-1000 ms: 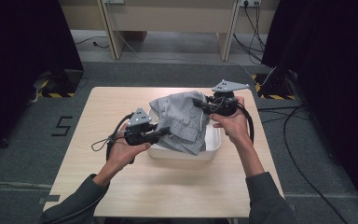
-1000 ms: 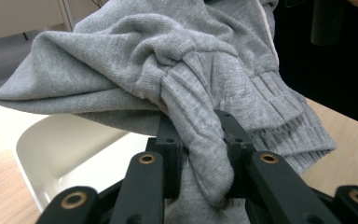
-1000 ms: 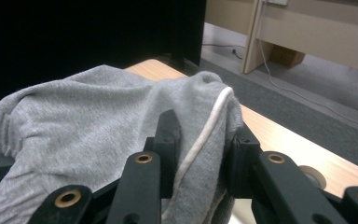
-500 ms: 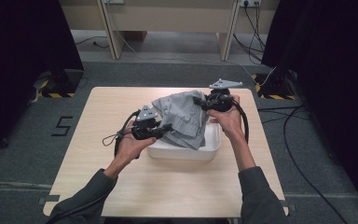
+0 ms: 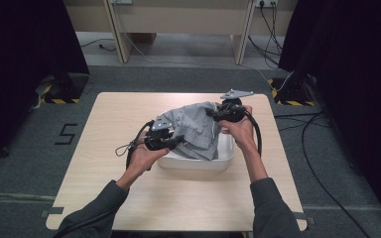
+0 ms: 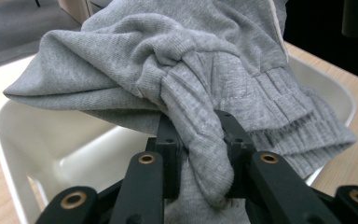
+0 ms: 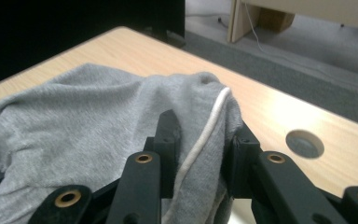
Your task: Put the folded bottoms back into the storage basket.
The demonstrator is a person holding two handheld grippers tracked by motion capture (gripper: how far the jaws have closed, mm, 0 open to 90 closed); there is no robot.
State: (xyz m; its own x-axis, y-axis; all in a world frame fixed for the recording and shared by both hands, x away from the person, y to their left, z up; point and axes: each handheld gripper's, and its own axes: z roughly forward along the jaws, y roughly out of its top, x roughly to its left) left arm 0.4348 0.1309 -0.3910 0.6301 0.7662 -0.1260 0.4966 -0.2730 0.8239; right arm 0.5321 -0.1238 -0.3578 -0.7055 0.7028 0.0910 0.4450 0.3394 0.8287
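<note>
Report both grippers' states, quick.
Left gripper: closed on a ribbed fold of the grey garment, above the white tub.
Right gripper: closed on the garment's white-piped edge.

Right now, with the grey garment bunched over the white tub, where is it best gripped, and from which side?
Probably by its thick edges: the ribbed band, where the left tool comes in from the tub's left, and the white-piped seam, which the right tool pinches from the far right corner. Both folds stand proud, so jaws can close around them.
</note>
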